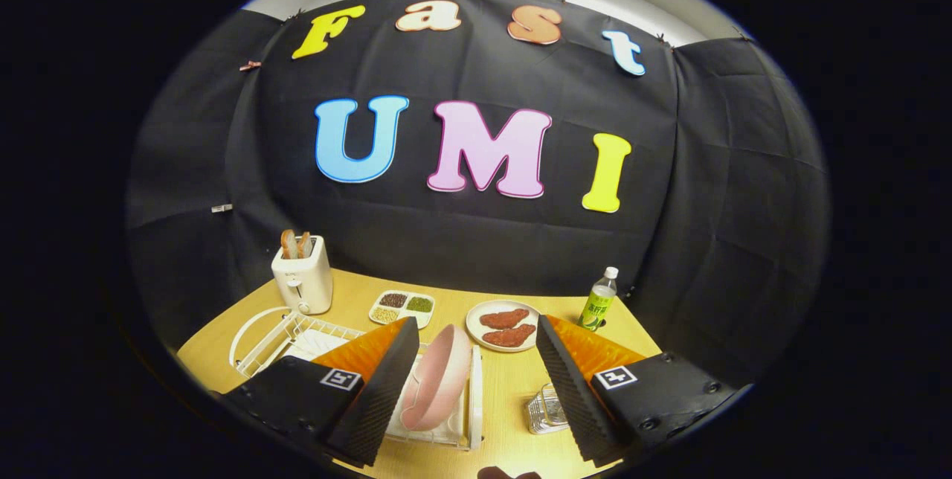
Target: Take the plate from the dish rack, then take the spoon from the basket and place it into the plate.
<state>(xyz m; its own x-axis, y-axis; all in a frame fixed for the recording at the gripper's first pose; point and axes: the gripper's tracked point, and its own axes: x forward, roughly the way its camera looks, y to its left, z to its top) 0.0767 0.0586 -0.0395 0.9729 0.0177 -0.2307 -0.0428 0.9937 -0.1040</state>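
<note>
Gripper view: looking forward over the wooden surface from above and slightly behind the dish rack.
Fingers: spread wide apart, gripping nothing; gripper hovering above the rack.
Plate: pink plate standing on edge in the rack, tilted, sitting between the fingers and closer to the left one.
Rack: white wire, stretching away beyond the left finger.
Basket: small wire basket lying just inside the right finger, partly hidden by it; spoon too hidden to make out.
Beyond the fingers: white plate of red pieces, divided dish of grains, toaster with bread, green bottle further off past the right finger.
Step in hand: judging by the layout, approaching the pink plate for the first pickup.
Doing it well: shifting so the upper rim sits midway between the fingers; descending along the plate's tilt; closing across the thin rim, not the broad face; lifting straight up out of the wire slots before swinging aside.
Risk: probably snagging on the rack wires, or the smooth rim slipping under a shallow pinch.
</note>
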